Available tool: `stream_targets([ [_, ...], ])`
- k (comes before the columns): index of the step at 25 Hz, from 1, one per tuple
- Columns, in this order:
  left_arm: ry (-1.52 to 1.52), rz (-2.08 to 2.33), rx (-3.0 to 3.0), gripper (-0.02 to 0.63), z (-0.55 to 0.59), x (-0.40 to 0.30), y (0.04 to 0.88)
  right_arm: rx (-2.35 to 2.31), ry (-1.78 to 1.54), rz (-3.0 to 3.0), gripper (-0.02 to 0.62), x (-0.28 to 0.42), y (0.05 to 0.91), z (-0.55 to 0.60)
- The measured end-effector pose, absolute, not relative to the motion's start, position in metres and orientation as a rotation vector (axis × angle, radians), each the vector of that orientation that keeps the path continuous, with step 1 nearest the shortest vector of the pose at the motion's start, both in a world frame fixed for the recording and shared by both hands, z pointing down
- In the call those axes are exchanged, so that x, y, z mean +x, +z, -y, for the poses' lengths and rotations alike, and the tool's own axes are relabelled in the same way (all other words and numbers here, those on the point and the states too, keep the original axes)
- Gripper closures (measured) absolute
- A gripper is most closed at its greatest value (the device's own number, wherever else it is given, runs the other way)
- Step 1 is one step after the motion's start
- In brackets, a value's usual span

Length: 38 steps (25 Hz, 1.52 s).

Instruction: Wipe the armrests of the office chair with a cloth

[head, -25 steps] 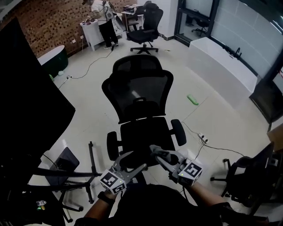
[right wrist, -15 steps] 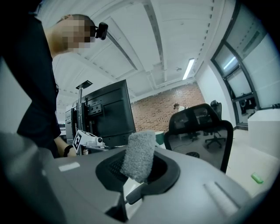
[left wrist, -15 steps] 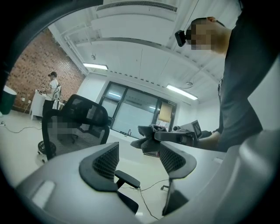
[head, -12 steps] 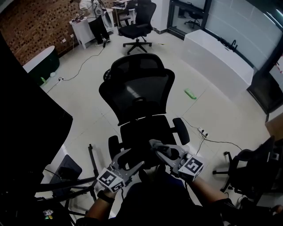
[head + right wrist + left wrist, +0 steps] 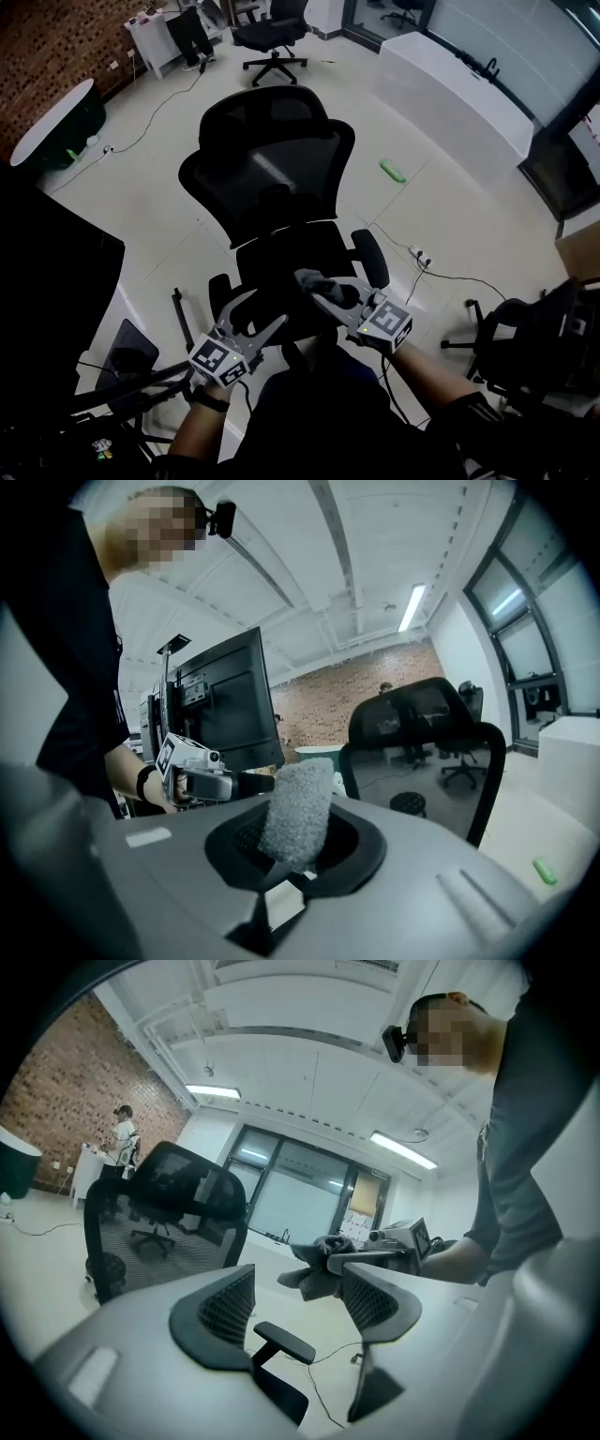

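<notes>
A black mesh office chair [image 5: 267,169] stands in front of me, its right armrest [image 5: 371,257] and left armrest [image 5: 219,296] flanking the seat. My right gripper [image 5: 314,284] is shut on a grey cloth [image 5: 328,290] above the seat's front, nearer the right armrest. In the right gripper view the cloth [image 5: 300,803] sticks up between the jaws of the right gripper [image 5: 291,855]. My left gripper [image 5: 264,311] hovers open and empty over the seat's front left. In the left gripper view, the left gripper [image 5: 295,1297] frames one armrest pad [image 5: 284,1342], with the cloth [image 5: 314,1265] beyond.
A large black monitor [image 5: 47,272] and stand legs [image 5: 178,319] are at my left. Cables and a power strip [image 5: 417,255] lie on the floor to the right, beside another chair base [image 5: 506,328]. A white counter [image 5: 450,89] and a second office chair [image 5: 267,33] stand farther off.
Both grippers have moved forward over the front of the seat, and the chair sits closer and more to the left in the head view. The right gripper kept the cloth.
</notes>
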<state>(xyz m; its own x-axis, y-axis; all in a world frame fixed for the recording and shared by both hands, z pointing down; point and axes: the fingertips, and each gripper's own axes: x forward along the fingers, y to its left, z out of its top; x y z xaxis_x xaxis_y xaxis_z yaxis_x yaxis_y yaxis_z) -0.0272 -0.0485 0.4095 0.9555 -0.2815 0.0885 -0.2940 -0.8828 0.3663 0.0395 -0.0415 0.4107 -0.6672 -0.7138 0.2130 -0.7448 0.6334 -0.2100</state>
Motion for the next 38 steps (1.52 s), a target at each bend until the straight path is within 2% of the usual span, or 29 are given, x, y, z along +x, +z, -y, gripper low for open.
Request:
stream_targets([
  [13, 0.192, 0.322, 2.647, 0.288, 0.107, 0.069, 0.471, 1.198, 0.516, 2.578, 0.558, 0.134, 0.496, 0.104],
  [23, 0.342, 0.257, 2.567, 0.288, 0.134, 0.137, 0.545, 1.089, 0.579, 2.318, 0.558, 0.227, 0.613, 0.141],
  [38, 0.582, 0.233, 2.429, 0.285, 0.149, 0.195, 0.661, 0.893, 0.702, 2.101, 0.558, 0.291, 0.757, 0.176],
])
